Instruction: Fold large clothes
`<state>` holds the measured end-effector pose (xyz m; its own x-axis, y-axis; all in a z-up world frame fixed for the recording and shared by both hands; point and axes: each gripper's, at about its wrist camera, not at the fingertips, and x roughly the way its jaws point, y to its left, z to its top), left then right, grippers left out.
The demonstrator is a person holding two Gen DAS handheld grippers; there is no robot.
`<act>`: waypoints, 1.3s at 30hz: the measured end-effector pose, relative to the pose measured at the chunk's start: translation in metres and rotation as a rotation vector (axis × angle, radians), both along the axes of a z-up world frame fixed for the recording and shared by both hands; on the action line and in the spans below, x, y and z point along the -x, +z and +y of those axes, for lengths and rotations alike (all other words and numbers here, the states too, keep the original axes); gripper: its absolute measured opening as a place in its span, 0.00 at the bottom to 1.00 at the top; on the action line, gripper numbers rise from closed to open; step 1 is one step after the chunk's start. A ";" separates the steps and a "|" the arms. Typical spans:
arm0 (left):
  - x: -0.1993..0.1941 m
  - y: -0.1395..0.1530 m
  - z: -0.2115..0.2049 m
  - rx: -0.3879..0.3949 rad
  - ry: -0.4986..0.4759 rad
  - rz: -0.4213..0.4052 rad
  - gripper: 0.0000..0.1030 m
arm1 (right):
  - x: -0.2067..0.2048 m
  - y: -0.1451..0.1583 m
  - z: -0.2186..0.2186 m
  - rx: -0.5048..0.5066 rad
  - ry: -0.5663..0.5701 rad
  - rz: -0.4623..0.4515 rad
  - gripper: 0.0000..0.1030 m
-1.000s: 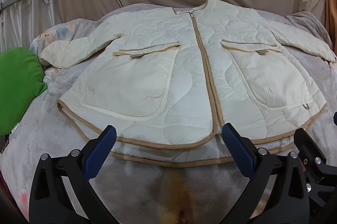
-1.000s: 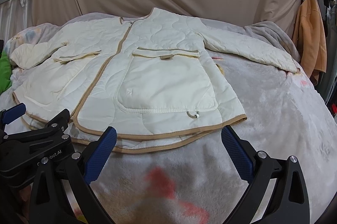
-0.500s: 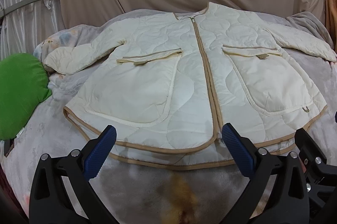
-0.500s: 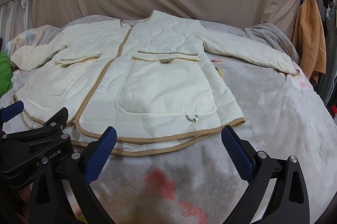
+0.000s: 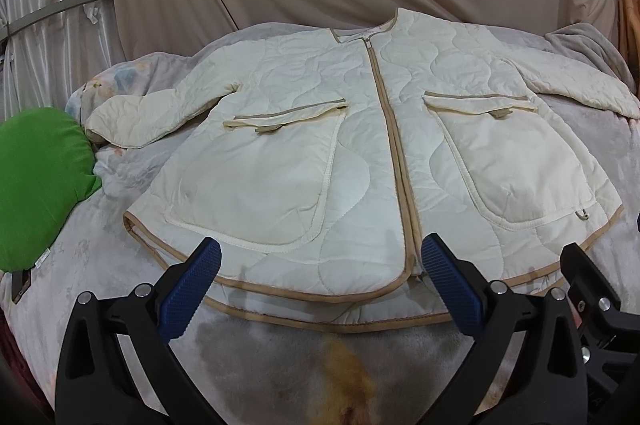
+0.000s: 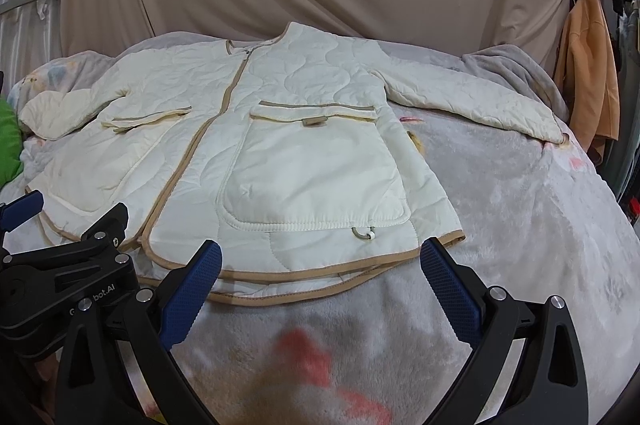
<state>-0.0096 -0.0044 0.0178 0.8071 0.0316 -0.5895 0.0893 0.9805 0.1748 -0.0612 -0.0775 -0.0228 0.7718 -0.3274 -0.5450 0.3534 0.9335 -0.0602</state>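
- The cream jacket (image 5: 360, 153) lies flat, zipped, on the grey blanket (image 6: 520, 225).
- The left gripper (image 5: 320, 285) and right gripper (image 6: 320, 285) hover at its hem, fingers spread apart, empty.

Left gripper (image 5: 320, 285): low centre of own view, jaws spread wide, blue pads (image 5: 192, 289) facing inward, nothing between. Right gripper (image 6: 320, 285): same pose, jaws wide, empty. Left gripper also visible at lower left of right view, just beside.
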 end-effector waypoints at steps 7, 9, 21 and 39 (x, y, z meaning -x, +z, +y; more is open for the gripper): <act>-0.003 0.001 0.000 0.000 0.000 0.006 0.95 | -0.001 -0.001 0.000 0.000 -0.001 0.004 0.95; -0.004 0.001 0.000 0.000 0.000 0.005 0.95 | -0.002 -0.001 0.000 0.000 0.000 0.004 0.95; -0.007 0.002 0.001 -0.003 0.000 0.008 0.95 | -0.004 0.000 0.000 0.001 0.002 0.003 0.95; -0.013 0.003 0.003 -0.004 0.001 0.010 0.95 | -0.010 0.001 0.002 0.007 0.002 0.006 0.95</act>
